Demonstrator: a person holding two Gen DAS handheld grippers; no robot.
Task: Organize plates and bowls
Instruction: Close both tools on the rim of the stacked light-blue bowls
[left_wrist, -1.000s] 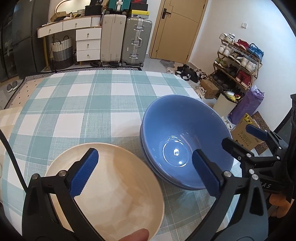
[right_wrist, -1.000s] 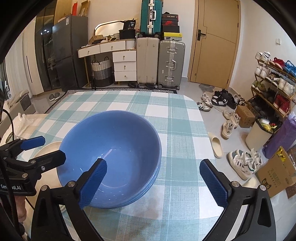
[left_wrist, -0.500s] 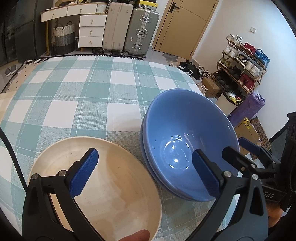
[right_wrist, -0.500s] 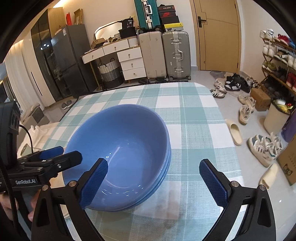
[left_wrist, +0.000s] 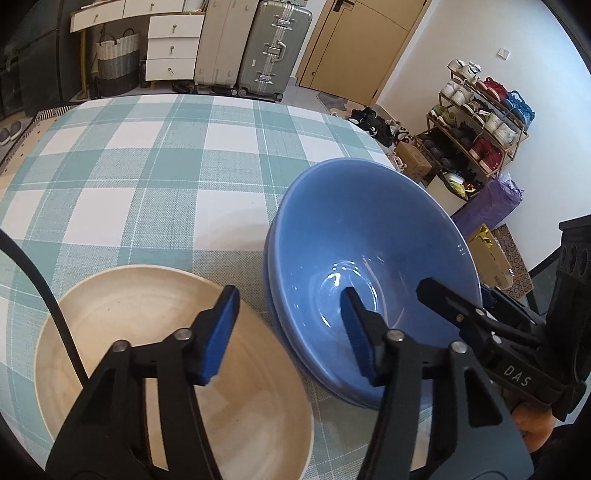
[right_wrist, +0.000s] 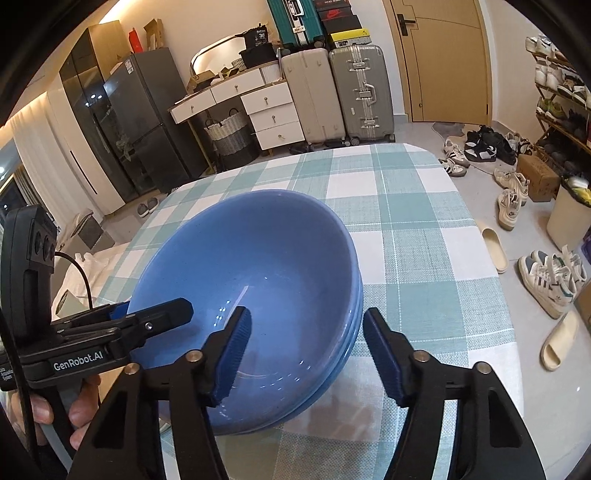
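A stack of blue bowls stands on the checked tablecloth, with a cream bowl close by on its left. My left gripper straddles the stack's left rim. One pad hangs over the cream bowl, the other inside the top blue bowl. Its jaws are closing and the pads do not press on the rim. My right gripper straddles the right rim, one pad inside and one outside. It is also closing, with a gap at both pads. Each gripper shows in the other's view.
The table's right edge drops to a floor strewn with shoes and slippers. A shoe rack stands by the wall. Suitcases and white drawers lie beyond the table's far end.
Both grippers have sunk closer to the blue bowls and their jaws have narrowed from wide open. The left one has shifted so the blue rim lies between its pads.
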